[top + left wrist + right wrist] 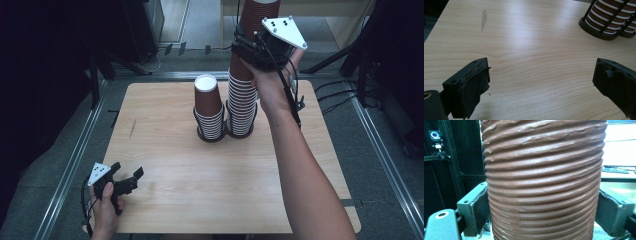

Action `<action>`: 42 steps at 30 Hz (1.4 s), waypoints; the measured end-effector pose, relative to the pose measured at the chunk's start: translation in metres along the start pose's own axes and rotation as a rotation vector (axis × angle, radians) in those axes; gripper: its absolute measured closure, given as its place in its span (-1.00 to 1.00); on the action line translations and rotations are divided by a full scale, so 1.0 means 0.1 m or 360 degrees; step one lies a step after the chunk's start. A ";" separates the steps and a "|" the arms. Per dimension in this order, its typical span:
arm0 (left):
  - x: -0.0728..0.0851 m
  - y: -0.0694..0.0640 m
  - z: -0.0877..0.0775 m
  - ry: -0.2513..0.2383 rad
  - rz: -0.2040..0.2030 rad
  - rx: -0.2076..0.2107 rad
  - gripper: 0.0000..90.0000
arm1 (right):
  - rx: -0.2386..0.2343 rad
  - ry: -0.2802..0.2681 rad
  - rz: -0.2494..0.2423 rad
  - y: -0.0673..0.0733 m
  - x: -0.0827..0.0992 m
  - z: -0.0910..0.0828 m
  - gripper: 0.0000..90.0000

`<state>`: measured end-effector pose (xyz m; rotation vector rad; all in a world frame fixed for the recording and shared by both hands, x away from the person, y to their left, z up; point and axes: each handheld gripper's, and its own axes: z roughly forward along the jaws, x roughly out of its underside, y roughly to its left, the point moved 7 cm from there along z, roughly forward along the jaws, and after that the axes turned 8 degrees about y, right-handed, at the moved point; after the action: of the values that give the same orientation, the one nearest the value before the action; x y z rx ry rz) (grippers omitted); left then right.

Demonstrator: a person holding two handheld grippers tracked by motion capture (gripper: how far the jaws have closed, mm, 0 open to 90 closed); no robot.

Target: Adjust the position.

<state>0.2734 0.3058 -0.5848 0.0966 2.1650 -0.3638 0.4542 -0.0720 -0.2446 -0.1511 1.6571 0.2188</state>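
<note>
While its two black jaws press against either flank of a brown ribbed paper cup (544, 182), the right gripper (260, 47) is clenched on that cup high above the far edge of the pale wooden table (175, 200). Seen through the right gripper view, the cup's wall is corrugated in close horizontal ridges, slightly crumpled near the top, and no print or lettering can be read on it. From the high view the held cup sits on top of a tall stack of brown cups with white rims (241, 105), which stands in the right ring of a black wire cup holder (220, 135) near the table's far middle. Just left of that stack, touching it in the same holder, stands a shorter stack of brown white-rimmed cups (209, 110), its top cup upside down with the white base showing. A grey three-cornered plate with dark dots rides on top of the right gripper.

Nearer the table's front left corner, the left gripper (125, 180) rests low, its jaws spread wide with nothing between them; in the left gripper view (539, 77) bare wood grain lies between the jaws, with a faint grey smear further off. Broad open tabletop separates this gripper from the holder. Metal rails run along the table's left and right edges.
</note>
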 end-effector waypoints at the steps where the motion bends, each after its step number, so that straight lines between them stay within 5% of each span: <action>1: 0.00 0.00 0.00 0.0000 0.0000 0.0000 -0.98 | 0.0000 0.0000 0.0000 0.00 0.00 0.00 -0.72; 42: 0.00 -0.01 0.00 0.0003 0.0006 -0.0010 -0.98 | 0.0094 -0.0011 0.0052 -0.59 0.13 -0.30 -0.73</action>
<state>0.2735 0.3050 -0.5849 0.0978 2.1671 -0.3551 0.4370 -0.1361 -0.2578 -0.0785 1.6580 0.1944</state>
